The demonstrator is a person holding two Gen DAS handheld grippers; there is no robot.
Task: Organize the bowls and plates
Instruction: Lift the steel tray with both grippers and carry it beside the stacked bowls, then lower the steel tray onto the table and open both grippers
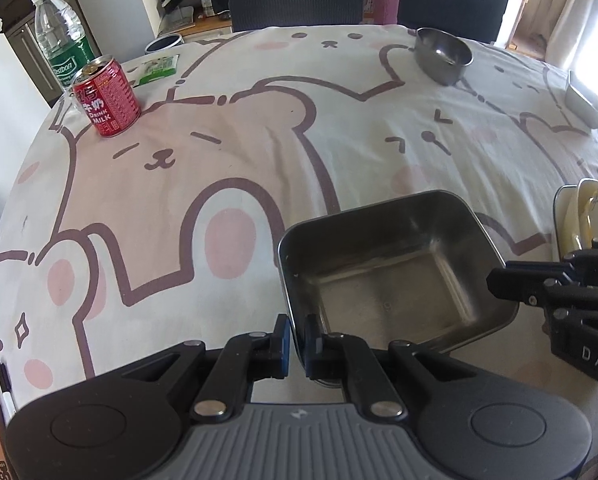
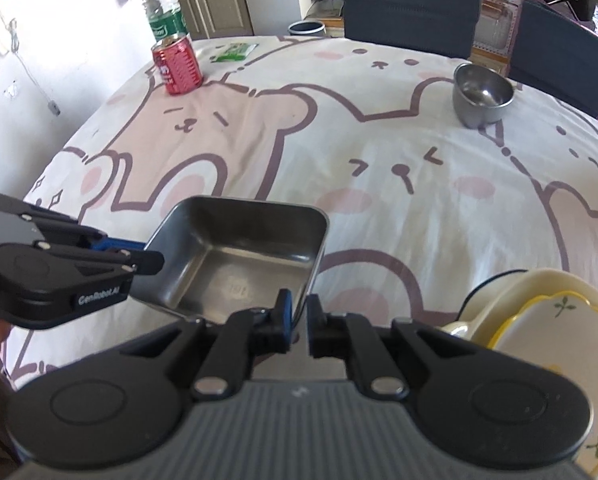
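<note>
A square steel tray (image 1: 395,276) is held tilted above the bear-print tablecloth, and it also shows in the right wrist view (image 2: 243,252). My left gripper (image 1: 297,344) is shut on its near-left wall. My right gripper (image 2: 299,320) is shut on its right wall; it shows from the side in the left wrist view (image 1: 499,284). A round steel bowl (image 1: 443,54) stands at the far right of the table, also seen in the right wrist view (image 2: 481,94). Cream plates with yellow rims (image 2: 547,320) are stacked at the near right.
A red milk can (image 1: 107,98) and a water bottle (image 1: 61,36) stand at the far left, with a green packet (image 1: 159,68) behind them. Another steel tray (image 1: 585,100) sits at the right edge. Two dark chairs (image 2: 411,4) stand behind the table.
</note>
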